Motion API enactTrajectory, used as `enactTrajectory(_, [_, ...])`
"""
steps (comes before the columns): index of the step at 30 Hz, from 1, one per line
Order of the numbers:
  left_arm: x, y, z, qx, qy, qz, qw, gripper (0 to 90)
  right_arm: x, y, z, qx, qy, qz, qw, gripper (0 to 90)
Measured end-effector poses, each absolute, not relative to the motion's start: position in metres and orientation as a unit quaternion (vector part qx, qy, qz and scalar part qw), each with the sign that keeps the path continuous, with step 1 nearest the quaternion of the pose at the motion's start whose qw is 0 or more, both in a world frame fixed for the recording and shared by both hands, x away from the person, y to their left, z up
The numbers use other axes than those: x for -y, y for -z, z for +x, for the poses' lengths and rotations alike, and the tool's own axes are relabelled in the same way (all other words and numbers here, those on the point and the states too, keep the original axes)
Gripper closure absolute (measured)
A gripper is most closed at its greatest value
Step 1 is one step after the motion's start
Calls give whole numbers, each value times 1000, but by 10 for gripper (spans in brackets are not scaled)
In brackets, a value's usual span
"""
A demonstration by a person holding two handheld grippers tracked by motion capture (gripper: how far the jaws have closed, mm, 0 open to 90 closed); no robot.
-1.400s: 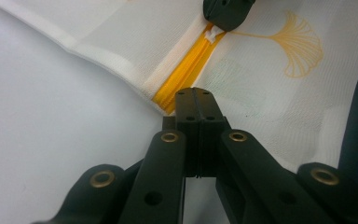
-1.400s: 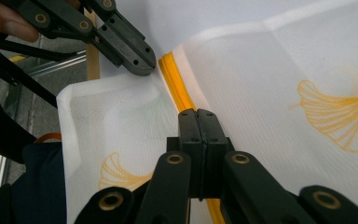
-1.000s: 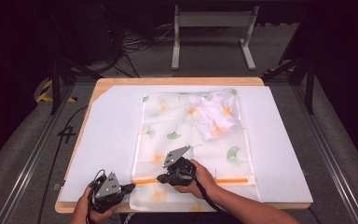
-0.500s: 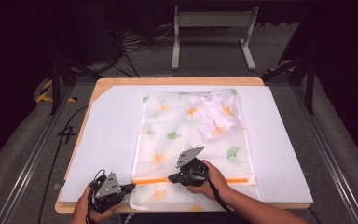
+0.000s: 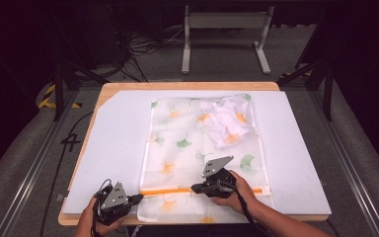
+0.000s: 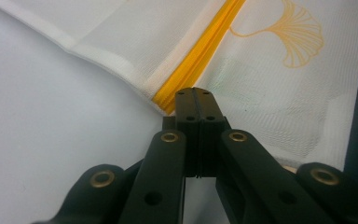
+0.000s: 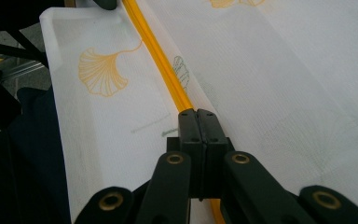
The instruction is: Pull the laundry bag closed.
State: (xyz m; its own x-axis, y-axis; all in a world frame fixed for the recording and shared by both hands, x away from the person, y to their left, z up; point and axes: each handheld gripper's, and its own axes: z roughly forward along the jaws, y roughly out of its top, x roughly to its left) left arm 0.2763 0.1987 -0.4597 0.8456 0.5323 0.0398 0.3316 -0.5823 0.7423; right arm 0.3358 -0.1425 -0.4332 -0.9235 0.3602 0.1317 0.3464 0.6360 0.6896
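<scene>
Both jaws pressed together on orange zip strip [image 6: 200,53] of sheer mesh bag [image 5: 177,128] w/ ginkgo print.

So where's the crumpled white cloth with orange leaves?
In the high view, the crumpled white cloth with orange leaves lies inside the sheer leaf-printed mesh bag, at its far right corner.

Lab or studio: dark room, metal frame rails [image 5: 27,168], floor cables [image 5: 143,44], white-covered table [image 5: 113,128].
</scene>
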Motion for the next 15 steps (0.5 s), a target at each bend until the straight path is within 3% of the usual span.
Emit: enactTrajectory(15, [-199,460,276,-249,-127,878,387,900,181,423,328,-895,-393,212,19,900])
